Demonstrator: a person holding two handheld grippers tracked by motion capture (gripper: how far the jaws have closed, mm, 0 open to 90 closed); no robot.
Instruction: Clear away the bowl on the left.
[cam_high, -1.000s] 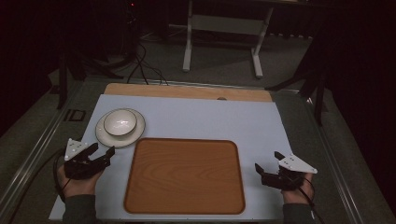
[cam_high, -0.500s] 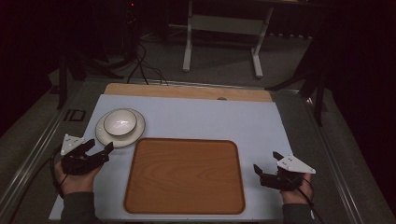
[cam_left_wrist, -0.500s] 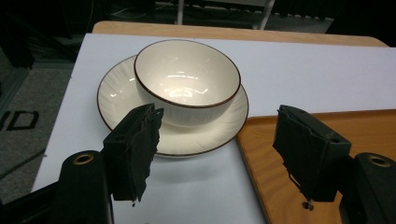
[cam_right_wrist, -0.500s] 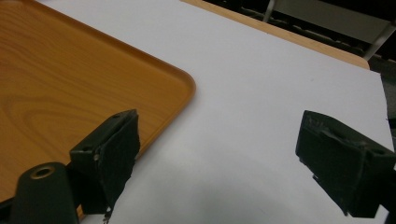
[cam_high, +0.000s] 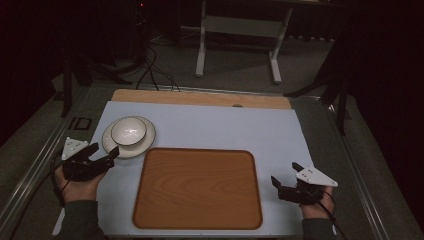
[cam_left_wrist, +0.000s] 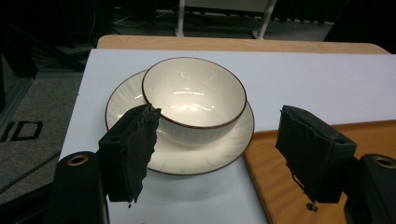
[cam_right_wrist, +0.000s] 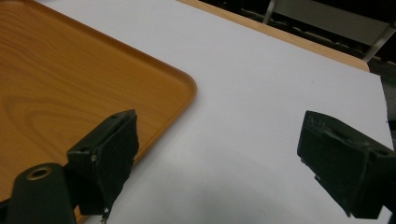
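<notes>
A cream bowl (cam_high: 129, 130) with a dark rim sits on a matching plate (cam_high: 145, 142) at the left of the pale blue mat. My left gripper (cam_high: 104, 151) is just short of the plate's near edge and open; its jaws have just been opening, with nothing gripped between them. In the left gripper view the bowl (cam_left_wrist: 194, 95) and plate (cam_left_wrist: 205, 156) lie straight ahead of the left gripper (cam_left_wrist: 219, 114). My right gripper (cam_high: 285, 173) rests open at the mat's right, beside the wooden tray (cam_high: 197, 187). In the right gripper view the right gripper (cam_right_wrist: 219, 121) spans bare mat.
The wooden tray (cam_right_wrist: 70, 79) has a raised rim and nothing on it; its corner (cam_left_wrist: 280, 186) lies under the left gripper's right jaw. A wooden strip (cam_high: 200, 98) borders the mat's far side. A metal stand (cam_high: 237, 45) is on the floor beyond the table.
The left gripper's jaws have spread wider and the hand has shifted slightly towards the plate. The right hand has kept still.
</notes>
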